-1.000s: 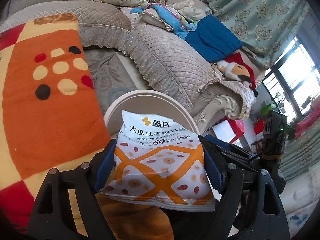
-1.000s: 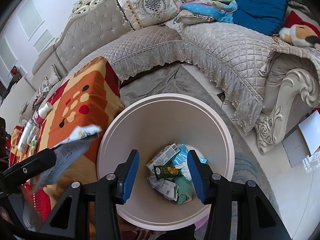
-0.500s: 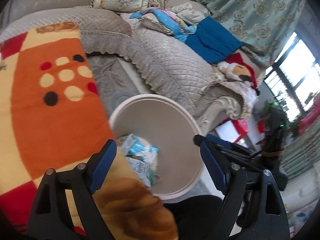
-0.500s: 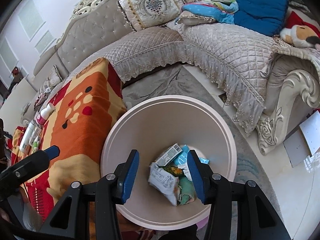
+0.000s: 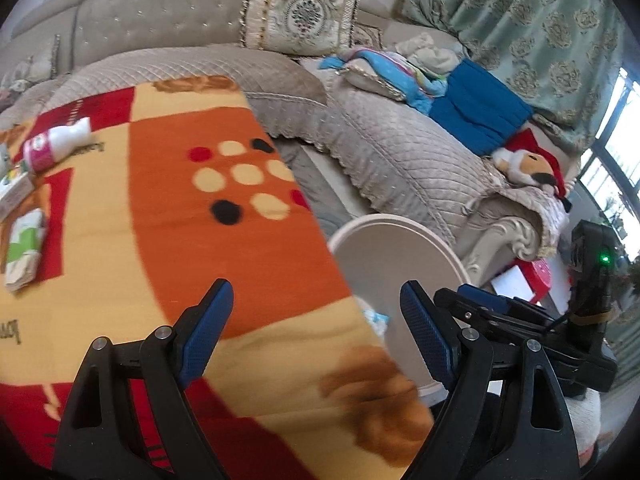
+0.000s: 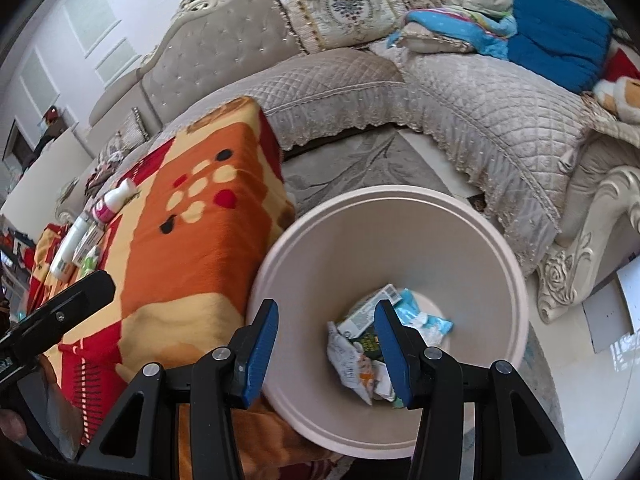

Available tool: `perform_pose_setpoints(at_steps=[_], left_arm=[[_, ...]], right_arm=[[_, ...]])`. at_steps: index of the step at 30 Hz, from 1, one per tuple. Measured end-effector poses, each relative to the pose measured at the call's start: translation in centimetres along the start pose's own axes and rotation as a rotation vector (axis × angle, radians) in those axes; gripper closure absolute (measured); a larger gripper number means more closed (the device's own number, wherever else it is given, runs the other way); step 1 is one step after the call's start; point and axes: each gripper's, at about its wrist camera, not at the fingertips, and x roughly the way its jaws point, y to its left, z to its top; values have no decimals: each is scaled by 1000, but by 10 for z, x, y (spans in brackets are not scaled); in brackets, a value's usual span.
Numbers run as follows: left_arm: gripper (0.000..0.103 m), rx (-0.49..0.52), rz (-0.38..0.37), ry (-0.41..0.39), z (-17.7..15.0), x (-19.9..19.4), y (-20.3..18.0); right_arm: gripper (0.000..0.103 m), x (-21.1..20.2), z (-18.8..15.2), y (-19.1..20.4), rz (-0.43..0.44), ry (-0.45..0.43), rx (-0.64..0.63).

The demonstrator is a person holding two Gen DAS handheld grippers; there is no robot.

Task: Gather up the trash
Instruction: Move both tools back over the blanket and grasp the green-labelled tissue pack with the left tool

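Right wrist – bin rim beside blanket edge

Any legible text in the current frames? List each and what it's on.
Nothing reads cleanly.
Blanket: dark lettering at its left edge, blurred and cut off, unreadable.
Pink-labelled bottle: round mark on the label, too small to read.
Boxes and packets near the bottle: print blurred.
Wrappers in the bin: printing visible, too small to read.
Green carton in the bin: pale characters, unreadable.
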Motion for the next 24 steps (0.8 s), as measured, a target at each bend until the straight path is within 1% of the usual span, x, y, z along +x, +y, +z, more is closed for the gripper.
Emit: perform_pose_setpoints(at_steps=[7,12,16,22,23,24], left_arm=[[18,-34,60,-31,-4,-19,30],[18,-65,96,-30,-9,-33,54],[18,-110,128,-27,-14,-49,84],[18,-223,175,-30,-18,-75,148],[18,-236,186,-30,-18,-79,158],[18,-248,194,-28,-17,-82,167]], right_arm=[[55,6,1,36,28,9,-52],[55,10,3,66,56,12,-95],[55,14,5,91,82,12,-132],[54,23,9,135,123,21,-202],[47,26,9,142,130,24,-212],[33,30,10,149,136,27,-220]])
